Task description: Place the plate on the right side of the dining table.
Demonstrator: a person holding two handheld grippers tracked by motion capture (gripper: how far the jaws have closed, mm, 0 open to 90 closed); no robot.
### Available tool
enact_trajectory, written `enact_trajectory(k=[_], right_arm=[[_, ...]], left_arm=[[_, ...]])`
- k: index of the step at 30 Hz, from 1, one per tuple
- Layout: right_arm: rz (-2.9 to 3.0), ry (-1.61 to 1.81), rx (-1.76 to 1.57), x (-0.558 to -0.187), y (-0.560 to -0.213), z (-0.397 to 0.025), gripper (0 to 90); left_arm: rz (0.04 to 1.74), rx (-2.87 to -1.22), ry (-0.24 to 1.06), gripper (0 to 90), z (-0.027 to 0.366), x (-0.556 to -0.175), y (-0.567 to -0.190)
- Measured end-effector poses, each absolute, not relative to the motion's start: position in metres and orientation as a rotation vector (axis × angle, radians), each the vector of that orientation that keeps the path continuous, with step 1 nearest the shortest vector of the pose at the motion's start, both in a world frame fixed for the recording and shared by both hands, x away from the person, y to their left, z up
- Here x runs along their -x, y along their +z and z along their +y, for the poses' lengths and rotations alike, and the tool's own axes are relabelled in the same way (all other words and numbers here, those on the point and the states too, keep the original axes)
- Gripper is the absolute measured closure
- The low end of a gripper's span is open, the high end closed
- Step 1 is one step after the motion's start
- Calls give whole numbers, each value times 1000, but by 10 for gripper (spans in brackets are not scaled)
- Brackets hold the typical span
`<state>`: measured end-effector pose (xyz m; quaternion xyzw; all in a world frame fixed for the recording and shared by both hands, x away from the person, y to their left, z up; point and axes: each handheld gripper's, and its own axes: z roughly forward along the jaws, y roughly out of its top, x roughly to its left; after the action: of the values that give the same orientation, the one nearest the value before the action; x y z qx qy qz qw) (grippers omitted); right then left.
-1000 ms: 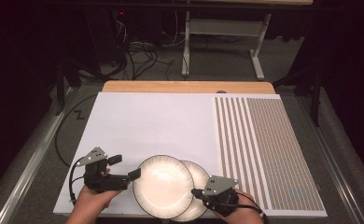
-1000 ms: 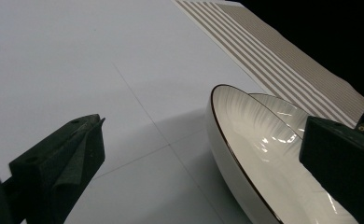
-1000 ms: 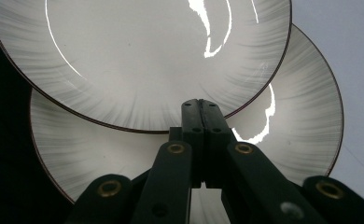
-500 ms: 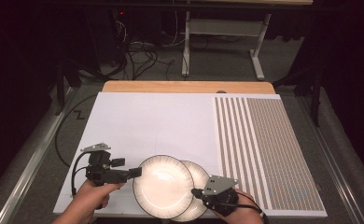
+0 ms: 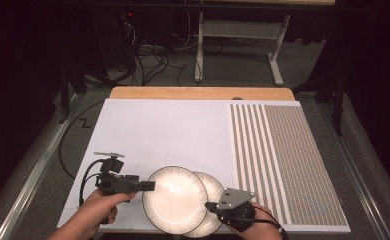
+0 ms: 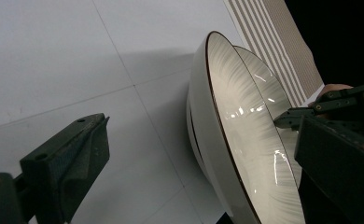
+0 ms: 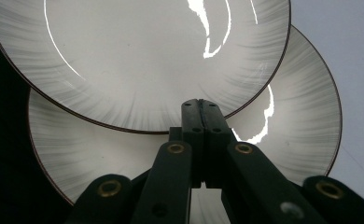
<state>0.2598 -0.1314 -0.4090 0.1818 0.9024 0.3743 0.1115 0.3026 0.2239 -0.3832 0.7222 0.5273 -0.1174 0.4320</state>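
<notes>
Left gripper (image 5: 150,186), jaws spread, now level and just short of the rim of the upper white ribbed ceramic plate with dark rim (image 5: 175,199), lifted since a second ago. Right gripper (image 5: 208,206), jaws pressed together, over the lower matching plate (image 5: 214,192); grasp likely next.

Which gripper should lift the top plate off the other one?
Left, probably. The left gripper is open at the rim of the top plate. The right gripper is shut, resting over the bottom plate.
</notes>
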Motion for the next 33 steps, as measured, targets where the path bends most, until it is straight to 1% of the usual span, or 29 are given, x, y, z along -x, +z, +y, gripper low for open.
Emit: enact_trajectory(k=[5,14,24,29,32,33], right_arm=[[2648,1103,-529,-260,-409,-131,900],[2645,1099,-527,-260,-409,-131,900],[2645,1097,-528,-259,-409,-131,900],[2645,1097,-530,-259,-409,-131,900],[2644,1094,-529,-259,-409,-131,900],[2643,1094,-525,-259,-409,-131,900]], left_arm=[[1356,-1801,-308,45,224,-303,-385],[1410,-1782,-409,91,221,-304,-389],[1399,-1819,-478,160,211,-300,-395],[1399,-1843,-504,237,205,-297,-397],[1403,-1853,-539,305,203,-295,-399],[1405,-1854,-545,341,202,-295,-400]])
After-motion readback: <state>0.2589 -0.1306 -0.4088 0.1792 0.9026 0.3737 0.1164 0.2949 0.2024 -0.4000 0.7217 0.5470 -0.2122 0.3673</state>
